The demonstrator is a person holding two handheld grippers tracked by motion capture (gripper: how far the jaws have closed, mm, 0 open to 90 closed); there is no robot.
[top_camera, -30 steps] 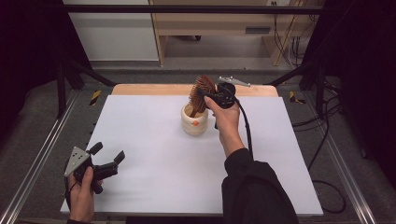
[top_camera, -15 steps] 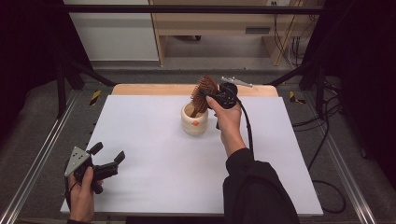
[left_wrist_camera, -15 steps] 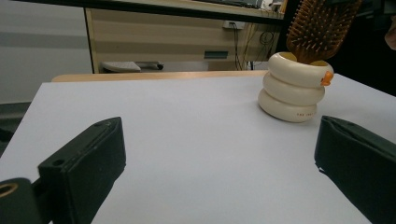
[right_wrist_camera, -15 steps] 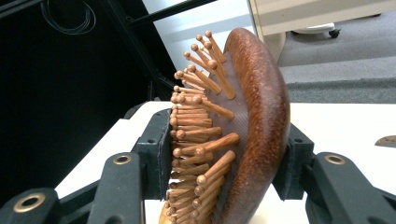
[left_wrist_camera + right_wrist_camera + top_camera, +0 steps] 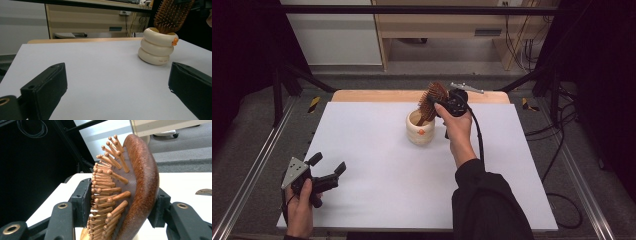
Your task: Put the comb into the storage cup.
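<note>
The white table (image 5: 377, 165) is seen under both grippers. A cream ringed cup (image 5: 157, 47) stands far ahead of the left gripper (image 5: 319, 177), whose jaws are held wide open and empty; tiny print on its bottom ring cannot be read. The brown hairbrush (image 5: 140, 185), standing in the cup, is seen between the jaws of the right gripper (image 5: 439, 102). These have just been opening, the back still touched.

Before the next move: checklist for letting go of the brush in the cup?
1. Hairbrush handle down in cup: ok.
2. Cup upright on table: ok.
3. Right tongs free of hairbrush: not ok. Jaws have just been opening, hairbrush head is between them, and pads touch bristles and back.
4. Hairbrush stands unaided: cannot tell; it leans.
5. Left tongs open, apart from cup: ok.
</note>
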